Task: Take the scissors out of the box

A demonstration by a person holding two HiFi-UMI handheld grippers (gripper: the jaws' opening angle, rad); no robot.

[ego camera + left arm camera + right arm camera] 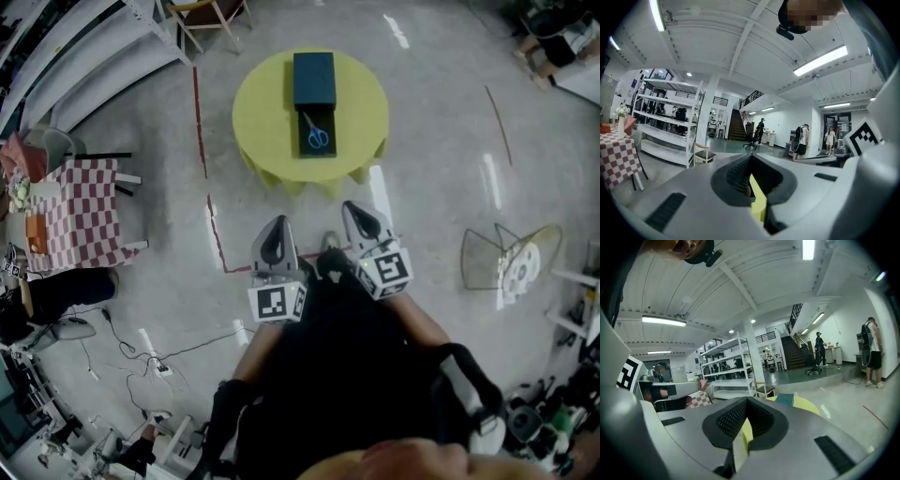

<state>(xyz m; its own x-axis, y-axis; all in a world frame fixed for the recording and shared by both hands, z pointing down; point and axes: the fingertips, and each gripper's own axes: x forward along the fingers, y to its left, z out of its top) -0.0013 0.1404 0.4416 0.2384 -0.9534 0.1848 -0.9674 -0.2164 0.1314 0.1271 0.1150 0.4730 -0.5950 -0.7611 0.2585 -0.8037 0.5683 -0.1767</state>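
Nothing done yet. Your left gripper [277, 225] is clenched and empty, well short of the table [258, 103]. The scissors [317, 134] lie inside the open box [312, 80] on it. Your right gripper [353, 210] is clenched and empty too. Left to do: approach, grab, lift out.

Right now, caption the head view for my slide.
Left gripper and right gripper, jaws shut, held short of a round yellow table with blue scissors in a dark box.

Grey left gripper [276, 223], right gripper [353, 208], black clothes [328, 352]
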